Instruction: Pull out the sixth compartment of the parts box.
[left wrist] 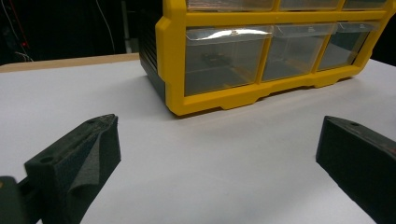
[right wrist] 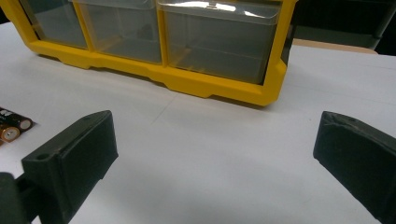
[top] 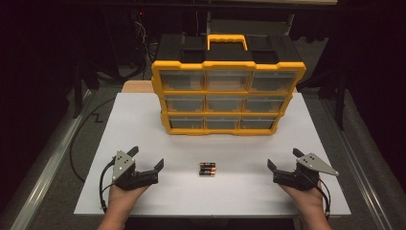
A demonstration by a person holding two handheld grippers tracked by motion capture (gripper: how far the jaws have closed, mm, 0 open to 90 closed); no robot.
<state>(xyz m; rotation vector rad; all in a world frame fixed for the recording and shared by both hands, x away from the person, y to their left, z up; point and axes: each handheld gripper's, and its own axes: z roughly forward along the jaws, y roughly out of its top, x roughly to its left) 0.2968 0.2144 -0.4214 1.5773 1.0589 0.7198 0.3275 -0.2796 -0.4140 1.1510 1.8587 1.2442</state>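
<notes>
Resting on the white table [top: 143,120], the batteries [top: 207,168] lie side by side just in front of the yellow drawer organizer [top: 229,98]. Left gripper [top: 147,158] sits well left of them, right gripper [top: 284,159] well right, both with jaws spread wide and nothing between them.

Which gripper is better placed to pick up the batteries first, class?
Hard to call: the batteries lie about midway between both open grippers. Slight edge to the right gripper, whose own view has them beside its jaw.
</notes>
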